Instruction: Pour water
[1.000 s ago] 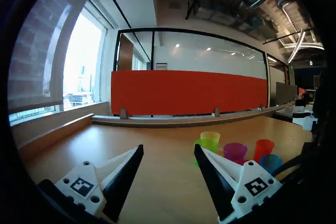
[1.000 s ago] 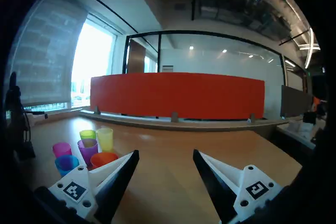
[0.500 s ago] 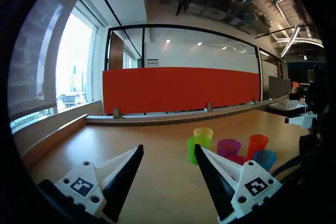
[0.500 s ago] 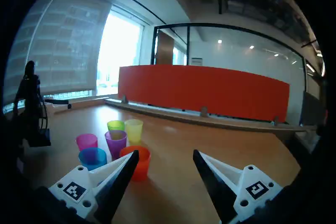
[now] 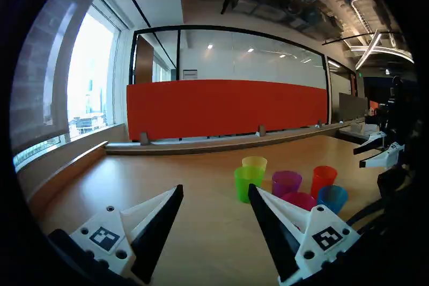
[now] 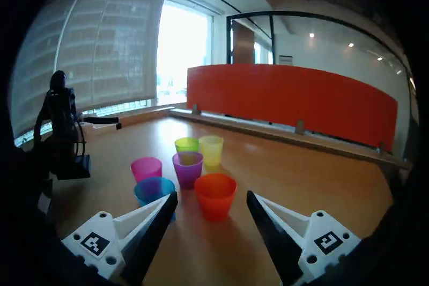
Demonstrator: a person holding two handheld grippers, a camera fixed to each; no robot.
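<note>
6 plastic cups stand in a tight cluster on the wooden surface (image 6: 322, 189). In the right gripper view they are an orange cup (image 6: 215, 196), purple cup (image 6: 187, 168), green cup (image 6: 186, 144), yellow cup (image 6: 211, 149), pink cup (image 6: 146, 168) and blue cup (image 6: 154, 189). Whether any of them holds water cannot be told.

The right hand-held gripper (image 6: 212, 195) has its 2 fingers spread and grips nothing. The orange cup is nearest, just ahead of the gap between its fingers, and the other cups are behind it and to its left. The left hand-held gripper (image 5: 215, 188) is also spread and empty, with the cluster ahead of its right finger, which hides part of the pink cup.

0.5 s ago the orange cup sat partly behind the right hand-held gripper's left finger. Now the cluster is centred ahead of it and looks closer, and more window shows. The left gripper view has barely changed.

Every cup is upright, with its long axis vertical and its mouth pointing up.
</note>
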